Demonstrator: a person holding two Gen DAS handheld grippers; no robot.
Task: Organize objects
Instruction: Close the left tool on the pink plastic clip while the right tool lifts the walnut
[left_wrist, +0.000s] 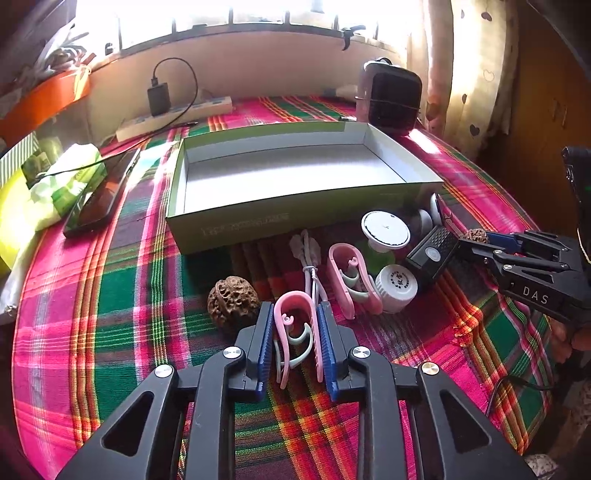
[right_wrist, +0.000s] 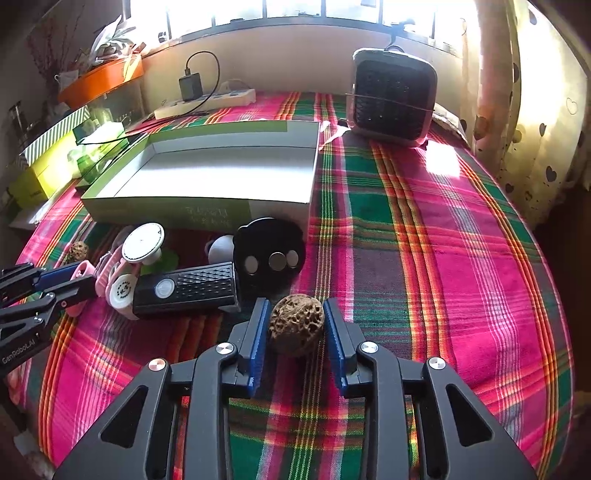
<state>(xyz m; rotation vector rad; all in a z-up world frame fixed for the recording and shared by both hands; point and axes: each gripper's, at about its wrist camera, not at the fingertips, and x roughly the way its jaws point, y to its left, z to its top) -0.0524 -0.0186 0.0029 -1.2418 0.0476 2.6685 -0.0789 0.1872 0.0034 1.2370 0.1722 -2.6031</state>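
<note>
pink clip (left_wrist: 295, 332) pinched in left jaws | walnut (right_wrist: 296, 325) pinched in right jaws

We saw a sunlit barred window (right_wrist: 295, 9) above a cream wall (left_wrist: 258, 66), a heart-print curtain (right_wrist: 535, 122) at right, and a plaid tablecloth (right_wrist: 443, 240) underneath.
</note>
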